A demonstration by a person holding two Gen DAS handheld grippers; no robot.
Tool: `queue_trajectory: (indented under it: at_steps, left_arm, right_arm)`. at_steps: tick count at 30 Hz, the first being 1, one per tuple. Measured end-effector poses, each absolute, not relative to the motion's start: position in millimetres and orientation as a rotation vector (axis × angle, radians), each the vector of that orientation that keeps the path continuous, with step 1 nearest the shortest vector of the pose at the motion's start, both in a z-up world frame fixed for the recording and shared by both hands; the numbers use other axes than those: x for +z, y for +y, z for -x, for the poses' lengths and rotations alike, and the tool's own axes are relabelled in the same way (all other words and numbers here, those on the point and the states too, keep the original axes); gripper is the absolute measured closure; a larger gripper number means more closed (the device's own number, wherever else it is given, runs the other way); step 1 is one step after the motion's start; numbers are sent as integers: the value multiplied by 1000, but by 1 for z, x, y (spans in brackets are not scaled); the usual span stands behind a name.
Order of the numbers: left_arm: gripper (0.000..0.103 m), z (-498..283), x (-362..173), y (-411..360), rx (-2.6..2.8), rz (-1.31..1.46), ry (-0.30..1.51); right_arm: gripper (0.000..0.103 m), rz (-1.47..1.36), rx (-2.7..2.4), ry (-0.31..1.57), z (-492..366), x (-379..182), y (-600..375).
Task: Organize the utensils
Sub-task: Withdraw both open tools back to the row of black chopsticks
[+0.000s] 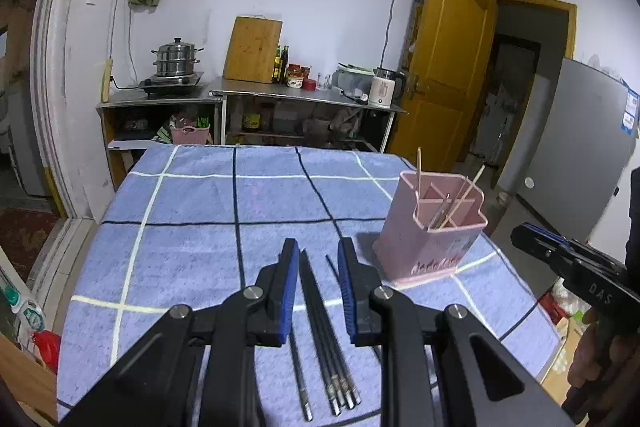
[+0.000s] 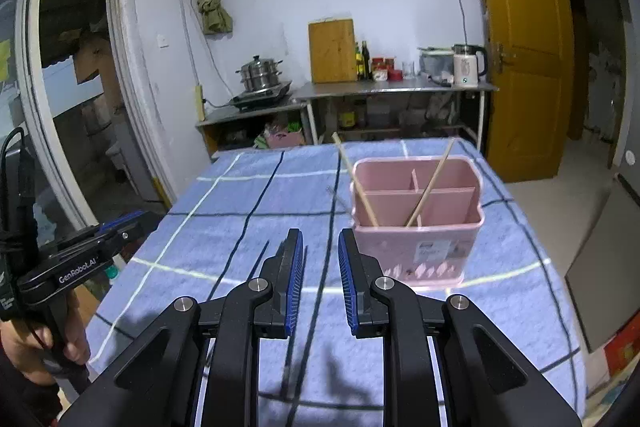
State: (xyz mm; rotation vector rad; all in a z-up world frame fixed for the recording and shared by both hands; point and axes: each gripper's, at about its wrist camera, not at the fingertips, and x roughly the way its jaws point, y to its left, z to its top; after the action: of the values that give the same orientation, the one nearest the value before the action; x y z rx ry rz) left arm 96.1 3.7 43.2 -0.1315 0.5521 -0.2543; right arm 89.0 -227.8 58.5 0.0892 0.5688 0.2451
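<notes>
I count five black chopsticks (image 1: 320, 323) lying between and beside my left tongs (image 1: 319, 259), two wooden chopsticks (image 2: 430, 183) in one pink holder (image 2: 420, 247) ahead of my right tongs (image 2: 320, 247).

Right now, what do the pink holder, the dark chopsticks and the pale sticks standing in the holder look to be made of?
Holder: probably plastic, matte pink, with thin moulded dividers and cut-outs near its base.
Dark chopsticks: black and smooth, possibly plastic or alloy, with shiny metal-looking caps at the near ends.
Pale sticks: likely bamboo or wood, given the plain tan, unpolished look.
Cloth: soft towel-like fabric, judging by its fuzzy nap.
</notes>
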Motion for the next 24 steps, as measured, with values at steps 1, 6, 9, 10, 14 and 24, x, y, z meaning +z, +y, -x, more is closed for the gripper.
queue_trajectory:
  at_steps: [1, 6, 9, 10, 14, 24]
  left_arm:
    - [82, -93, 41, 4, -255, 133, 556]
    - [82, -87, 27, 6, -263, 131, 579]
    - [82, -87, 21, 7, -264, 137, 585]
    - [82, -88, 18, 8, -267, 138, 590]
    - [82, -94, 4, 6, -278, 131, 628]
    - [82, -137, -38, 5, -286, 164, 761]
  right_arm:
    - [84, -89, 248, 576, -88, 56, -226]
    - [84, -87, 264, 615, -88, 40, -218]
    - [84, -73, 277, 631, -89, 33, -212]
    - [84, -70, 280, 638, -89, 31, -209]
    - [84, -58, 289, 662, -94, 20, -203]
    - [84, -34, 317, 751, -125, -17, -187]
